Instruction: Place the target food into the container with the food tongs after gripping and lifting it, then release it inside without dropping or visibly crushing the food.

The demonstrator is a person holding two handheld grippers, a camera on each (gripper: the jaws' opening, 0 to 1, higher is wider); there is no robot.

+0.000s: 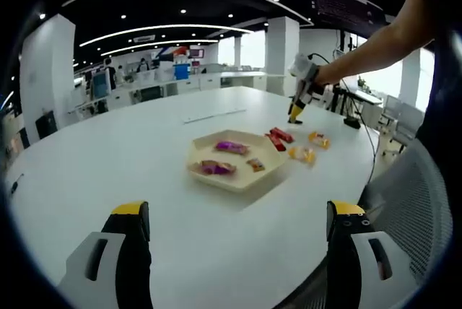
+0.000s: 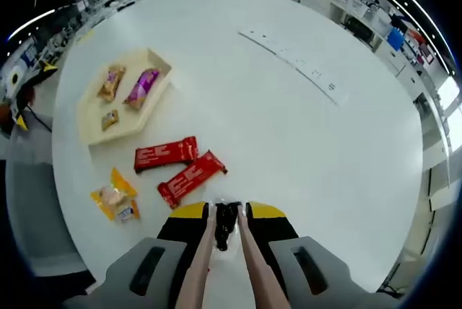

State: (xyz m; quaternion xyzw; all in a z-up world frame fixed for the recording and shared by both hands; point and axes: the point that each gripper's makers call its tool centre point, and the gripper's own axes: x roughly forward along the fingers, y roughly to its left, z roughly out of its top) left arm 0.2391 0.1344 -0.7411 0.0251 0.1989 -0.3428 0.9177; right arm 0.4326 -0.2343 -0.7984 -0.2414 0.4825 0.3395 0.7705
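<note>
Both grippers are seen from their own cameras. Left gripper (image 1: 234, 233) is held low over the table edge, its two dark, yellow-tipped jaws spread wide with nothing between them. Right gripper (image 2: 227, 215) is clamped on the tongs (image 2: 225, 266), whose two smooth, pinkish arms are pressed between the yellow-capped jaws; the tongs' tips meet around a small dark item (image 2: 225, 228), which cannot be identified. In the left gripper view the right gripper (image 1: 297, 110) is seen far across the table, held by a person's bare arm (image 1: 375, 42), its tip pointed down near the red packets.

The table (image 2: 303, 143) is large, white, smooth and rounded at its edge. A long, flat white strip (image 2: 296, 60) lies on it, well apart from the food.

The tray (image 2: 90, 125) is a shallow, cream, angular dish with a raised rim. Three wrapped snacks are held in it: a glossy purple packet (image 2: 141, 86), a brownish packet (image 2: 111, 82) beside it, and a small orange-brown one (image 2: 110, 119).

Two red packets (image 2: 180, 164), flat, rectangular and glossy with white print, lie side by side on the table just beside the tray and close to the tongs' tips. Two small yellow packets (image 2: 115, 197), crinkled with clear windows, lie touching each other near the red ones, outside the tray.

A mesh chair back (image 1: 404, 201) is seen at the table's edge.
</note>
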